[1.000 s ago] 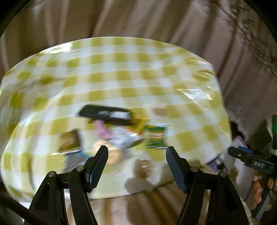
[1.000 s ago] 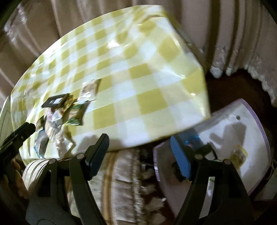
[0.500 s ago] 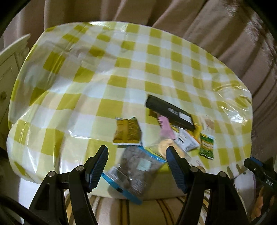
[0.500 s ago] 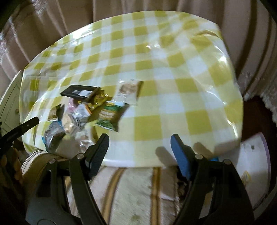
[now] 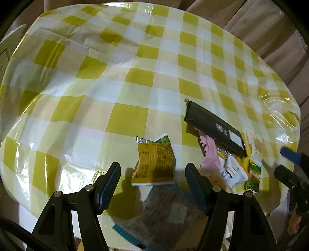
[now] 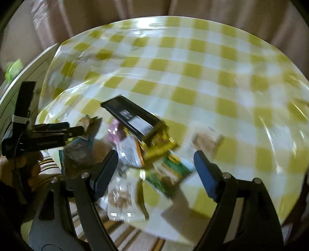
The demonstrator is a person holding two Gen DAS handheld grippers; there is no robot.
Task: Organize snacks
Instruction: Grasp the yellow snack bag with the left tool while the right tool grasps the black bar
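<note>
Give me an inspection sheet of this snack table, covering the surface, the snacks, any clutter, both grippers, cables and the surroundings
Surface: round table under a yellow and white checked cloth with a glossy clear cover.
Job's things: yellow snack packet lying alone; black box resting across the heap; pink packet, white packet and green packet overlapping; clear bag with a blue strip at the near edge.
Clutter: nothing seen apart from the snacks.
Grippers: left gripper open, above the yellow packet and clear bag, empty; right gripper open over the heap, empty.
Cables: nothing seen for certain.
Surroundings: beige curtains behind; striped fabric below the table edge.
</note>
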